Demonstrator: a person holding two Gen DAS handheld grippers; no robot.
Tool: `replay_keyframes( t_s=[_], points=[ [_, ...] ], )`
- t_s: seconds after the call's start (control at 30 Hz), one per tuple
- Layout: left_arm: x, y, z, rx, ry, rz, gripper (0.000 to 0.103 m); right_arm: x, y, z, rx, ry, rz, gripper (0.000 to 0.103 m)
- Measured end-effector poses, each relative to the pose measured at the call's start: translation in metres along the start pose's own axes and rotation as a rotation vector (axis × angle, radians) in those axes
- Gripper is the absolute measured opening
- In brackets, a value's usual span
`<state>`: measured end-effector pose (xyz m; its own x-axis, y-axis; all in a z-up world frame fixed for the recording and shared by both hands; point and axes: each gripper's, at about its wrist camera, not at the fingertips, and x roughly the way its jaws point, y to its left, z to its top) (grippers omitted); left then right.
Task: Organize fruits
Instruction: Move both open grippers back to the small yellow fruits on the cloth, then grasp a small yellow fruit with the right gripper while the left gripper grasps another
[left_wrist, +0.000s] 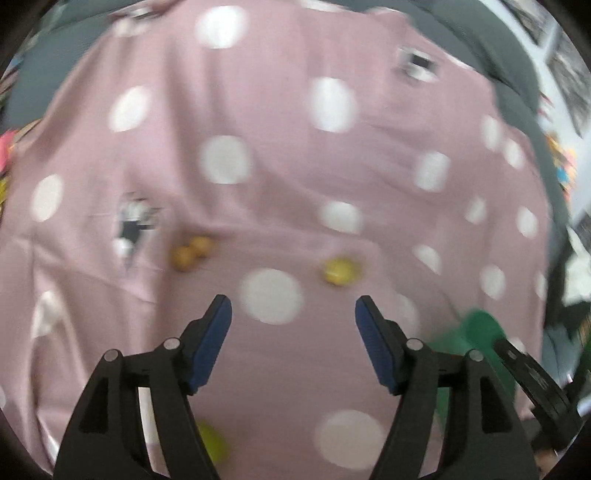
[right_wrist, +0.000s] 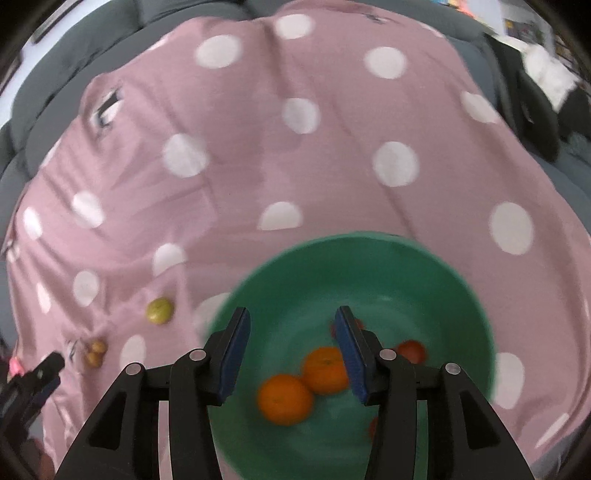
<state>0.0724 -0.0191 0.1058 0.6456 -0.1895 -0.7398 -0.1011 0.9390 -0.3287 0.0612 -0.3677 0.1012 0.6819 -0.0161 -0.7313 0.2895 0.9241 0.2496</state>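
Observation:
In the left wrist view my left gripper (left_wrist: 293, 306) hangs open over the pink dotted cloth (left_wrist: 280, 173) with nothing between its blue pads. Just beyond its tips lie a yellow fruit (left_wrist: 340, 271) and two small brown fruits (left_wrist: 190, 253). A yellow-green fruit (left_wrist: 214, 441) peeks out behind the left finger. My right gripper (right_wrist: 292, 317) is open above the green bowl (right_wrist: 369, 258). Two oranges (right_wrist: 284, 398) and some red fruits (right_wrist: 412, 350) lie in the bowl below it, and none is gripped. The yellow fruit (right_wrist: 160, 311) and brown fruits (right_wrist: 95, 352) lie left of the bowl.
The cloth covers a grey cushioned surface (right_wrist: 74, 48) whose edge curves round the back. The bowl's rim (left_wrist: 476, 332) shows at the right of the left wrist view. Blurred clutter sits beyond the cloth at the far right (right_wrist: 546, 70).

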Motion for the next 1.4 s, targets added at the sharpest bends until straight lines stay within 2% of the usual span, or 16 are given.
replay_keyframes(
  t_s=[0.07,0.2,0.3,0.47,0.57,0.73,0.8,0.83,0.97,1.03,1.07,1.13,1.27,1.4],
  points=[
    [0.005,0.024,0.004,-0.068,0.001,0.046,0.069,0.003,0.016,-0.002,-0.045,0.007,0.028,0.048],
    [0.005,0.058,0.011,-0.178,-0.008,0.075,0.069,0.011,0.052,-0.006,-0.124,0.021,0.062,0.048],
    [0.006,0.077,0.016,-0.229,-0.011,0.083,0.069,0.023,0.084,-0.01,-0.188,0.048,0.128,0.048],
    [0.012,0.111,0.019,-0.328,0.004,0.094,0.07,0.056,0.155,-0.015,-0.29,0.151,0.259,0.048],
    [0.016,0.127,0.02,-0.375,0.018,0.12,0.068,0.084,0.202,-0.02,-0.322,0.245,0.353,0.048],
    [0.019,0.135,0.022,-0.408,0.022,0.087,0.068,0.124,0.266,-0.035,-0.389,0.333,0.407,0.047],
    [0.02,0.135,0.023,-0.411,0.025,0.067,0.066,0.138,0.283,-0.04,-0.384,0.357,0.423,0.039],
    [0.02,0.135,0.023,-0.409,0.024,0.06,0.063,0.145,0.289,-0.042,-0.378,0.374,0.427,0.036],
    [0.022,0.137,0.025,-0.417,0.029,0.04,0.051,0.163,0.3,-0.051,-0.361,0.421,0.432,0.035],
    [0.024,0.137,0.026,-0.415,0.031,0.028,0.037,0.171,0.304,-0.056,-0.361,0.431,0.423,0.034],
    [0.025,0.137,0.026,-0.416,0.03,0.024,0.034,0.175,0.306,-0.058,-0.361,0.432,0.415,0.034],
    [0.027,0.136,0.027,-0.418,0.035,0.011,0.033,0.181,0.308,-0.061,-0.352,0.434,0.428,0.03],
    [0.037,0.132,0.03,-0.427,0.065,-0.017,0.033,0.178,0.308,-0.062,-0.361,0.416,0.419,0.029],
    [0.05,0.121,0.032,-0.419,0.1,-0.051,0.033,0.166,0.281,-0.051,-0.31,0.398,0.402,0.029]
  ],
)
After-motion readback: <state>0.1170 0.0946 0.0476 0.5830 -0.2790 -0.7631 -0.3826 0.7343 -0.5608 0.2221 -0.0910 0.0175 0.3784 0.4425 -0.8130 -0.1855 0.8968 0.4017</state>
